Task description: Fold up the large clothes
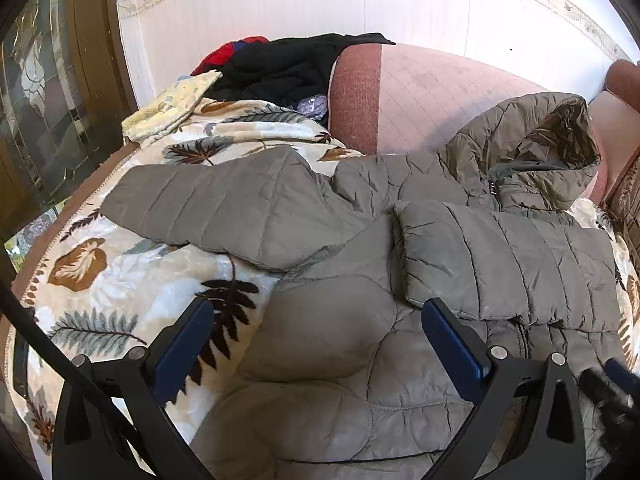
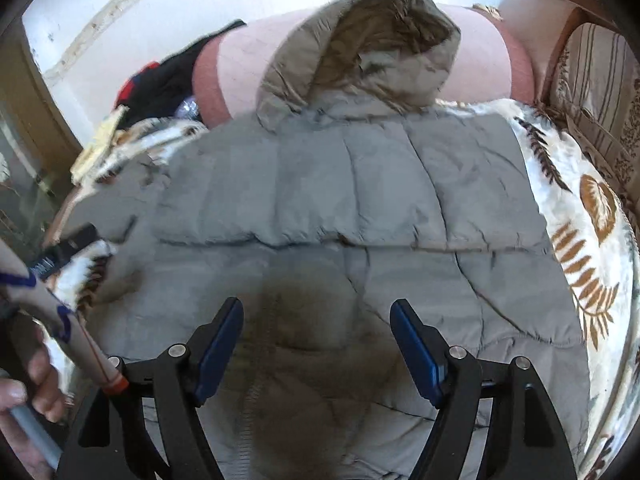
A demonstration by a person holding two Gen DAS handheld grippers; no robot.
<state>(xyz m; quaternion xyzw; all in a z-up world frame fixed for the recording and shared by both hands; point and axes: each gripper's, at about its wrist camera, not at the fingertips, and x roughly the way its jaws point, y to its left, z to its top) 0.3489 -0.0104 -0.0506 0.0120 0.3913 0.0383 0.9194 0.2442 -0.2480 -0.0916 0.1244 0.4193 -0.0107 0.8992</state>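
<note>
A grey quilted hooded jacket (image 1: 360, 320) lies front up on a leaf-patterned blanket (image 1: 100, 280). Its right sleeve (image 1: 512, 268) is folded across the chest. Its left sleeve (image 1: 224, 208) stretches out to the left over the blanket. The hood (image 1: 552, 140) leans on the sofa back. My left gripper (image 1: 318, 320) is open and empty above the jacket's lower left part. In the right wrist view the jacket (image 2: 340, 208) fills the middle, with the hood (image 2: 372, 48) at the top. My right gripper (image 2: 316, 320) is open and empty over the jacket's lower middle.
Black and red clothes (image 1: 288, 64) and a yellow cloth (image 1: 176, 104) are piled at the back left. A pink sofa back (image 1: 420, 100) runs behind. A striped cushion (image 2: 600, 92) stands at the right. A glass door (image 1: 40, 120) is at the left.
</note>
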